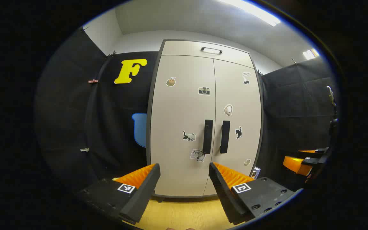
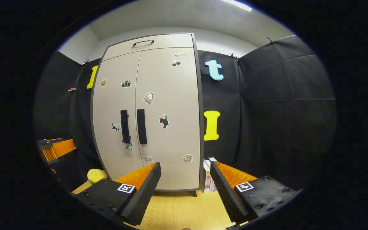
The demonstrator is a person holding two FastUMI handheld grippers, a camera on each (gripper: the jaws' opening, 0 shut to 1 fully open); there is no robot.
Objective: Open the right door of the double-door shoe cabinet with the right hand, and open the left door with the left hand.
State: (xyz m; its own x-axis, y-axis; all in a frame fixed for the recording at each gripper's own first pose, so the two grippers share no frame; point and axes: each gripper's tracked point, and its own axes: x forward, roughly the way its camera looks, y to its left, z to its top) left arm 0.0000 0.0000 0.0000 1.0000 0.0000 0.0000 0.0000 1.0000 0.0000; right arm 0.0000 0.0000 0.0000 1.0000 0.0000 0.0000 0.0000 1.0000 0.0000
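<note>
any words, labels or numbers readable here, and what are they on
Nothing reads clearly.
Sticker under the left door handle of the shoe cabinet: lettering, too blurred to quote.
Boxes beside the cabinet: print too small.
Square tags on the left hand-held gripper: patterns, no words.

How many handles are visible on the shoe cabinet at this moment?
3: the left door handle and the right door handle, side by side at the centre seam, and a top handle on the panel above the doors. Both doors look closed.
</note>
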